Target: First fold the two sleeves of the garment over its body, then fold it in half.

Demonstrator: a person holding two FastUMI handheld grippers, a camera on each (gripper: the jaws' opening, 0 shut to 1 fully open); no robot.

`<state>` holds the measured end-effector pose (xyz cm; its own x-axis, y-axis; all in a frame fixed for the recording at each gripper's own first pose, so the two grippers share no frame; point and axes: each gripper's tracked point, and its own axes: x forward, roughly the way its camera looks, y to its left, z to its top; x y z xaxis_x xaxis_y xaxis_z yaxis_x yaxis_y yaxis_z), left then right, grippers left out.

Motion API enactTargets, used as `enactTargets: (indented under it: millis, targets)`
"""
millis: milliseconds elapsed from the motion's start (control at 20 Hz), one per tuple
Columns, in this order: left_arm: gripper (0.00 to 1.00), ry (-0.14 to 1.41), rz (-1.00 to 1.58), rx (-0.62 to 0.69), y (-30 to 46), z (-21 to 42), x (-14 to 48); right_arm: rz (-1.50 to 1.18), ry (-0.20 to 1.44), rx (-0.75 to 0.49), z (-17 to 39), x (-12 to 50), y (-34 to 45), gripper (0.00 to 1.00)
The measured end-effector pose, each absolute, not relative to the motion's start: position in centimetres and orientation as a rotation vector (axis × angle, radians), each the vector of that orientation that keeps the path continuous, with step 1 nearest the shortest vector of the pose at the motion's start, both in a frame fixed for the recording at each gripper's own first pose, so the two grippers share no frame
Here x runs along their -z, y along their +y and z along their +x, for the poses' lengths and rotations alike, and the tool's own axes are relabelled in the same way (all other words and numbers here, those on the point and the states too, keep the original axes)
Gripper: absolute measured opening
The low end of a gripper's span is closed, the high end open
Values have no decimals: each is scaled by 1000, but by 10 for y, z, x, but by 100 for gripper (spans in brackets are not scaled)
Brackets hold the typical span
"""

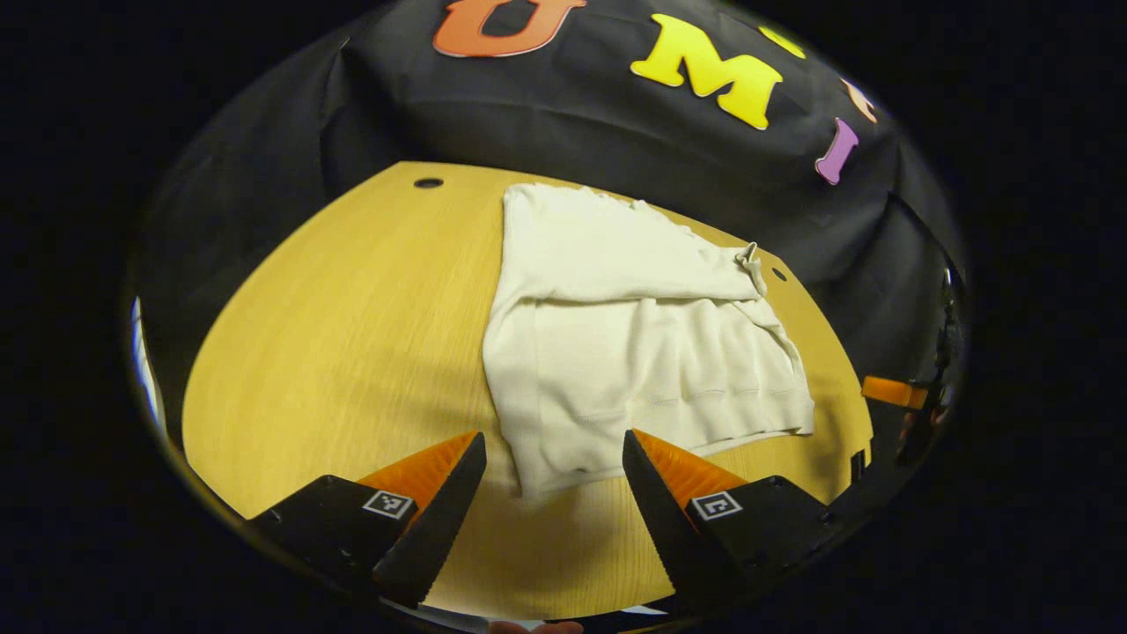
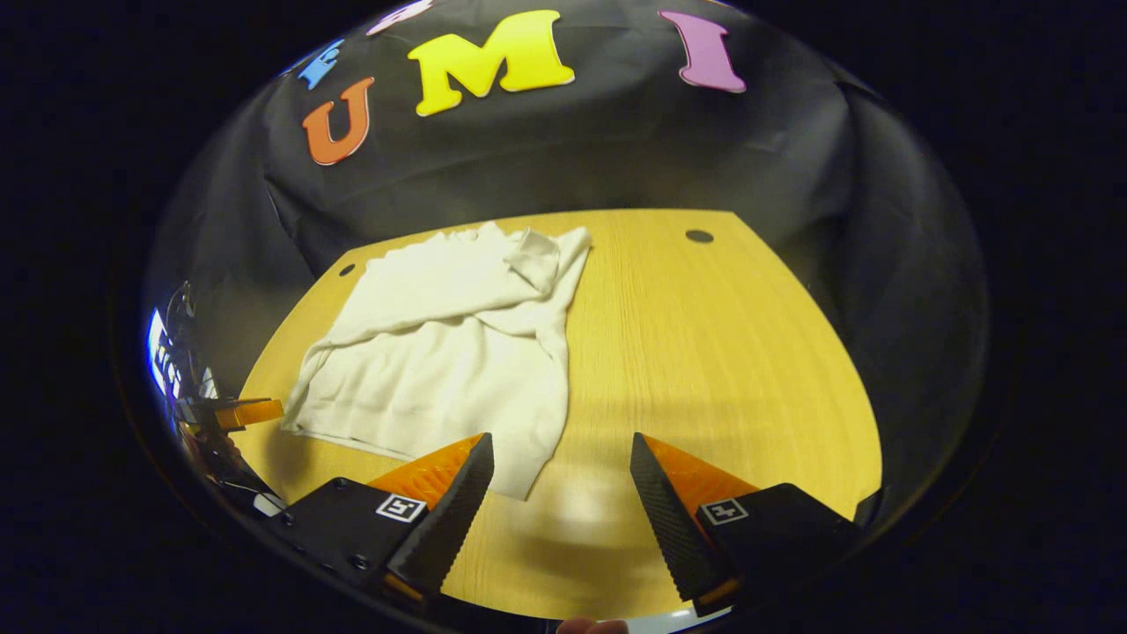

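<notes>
Both claws hover with fingers apart, holding nothing. Just ahead of the left gripper [image 1: 553,458] lies the near hem corner of the cream garment [image 1: 634,352], sleeves already over its body, long axis running toward the desk's [image 1: 352,352] far edge. For the right gripper [image 2: 561,462] it lies ahead-left, equally near.

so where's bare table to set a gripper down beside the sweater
The table is bare wood from the garment out to its edge on one side; in the right gripper view the other side is bare too. The far strip by the wall is crowded.
</notes>
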<state>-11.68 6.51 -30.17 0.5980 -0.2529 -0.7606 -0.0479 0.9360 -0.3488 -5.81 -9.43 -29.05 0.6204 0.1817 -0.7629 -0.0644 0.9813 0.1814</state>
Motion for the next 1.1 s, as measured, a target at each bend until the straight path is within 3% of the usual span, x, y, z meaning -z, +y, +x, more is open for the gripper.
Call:
enactTargets:
  millis: [450,700,800,850,900,950,1000,1050,1100]
  targets:
    - [97,928,-487,135,45,-97,311,205,1002,-148,-54,350,-34,95]
    - [96,907,-515,35,51,-90,315,127,972,-86,-37,356,-19,96]
    - [81,892,-495,-38,58,-87,321,66,971,-38,-34,361,-19,94]
    - [67,887,-473,-51,57,-87,323,53,967,-26,-34,358,-20,86]
    - [71,893,-435,-72,61,-89,327,81,962,-36,-30,360,-16,80]
    - [56,891,-392,-92,67,-89,330,102,956,-36,-31,358,-14,72]
    - [47,890,-359,-92,69,-91,331,140,957,-53,-30,359,-10,57]
    - [28,892,-334,-98,72,-90,331,158,966,-58,-31,358,-9,34]
    - [22,885,-334,-95,72,-90,329,170,967,-64,-29,358,-8,18]
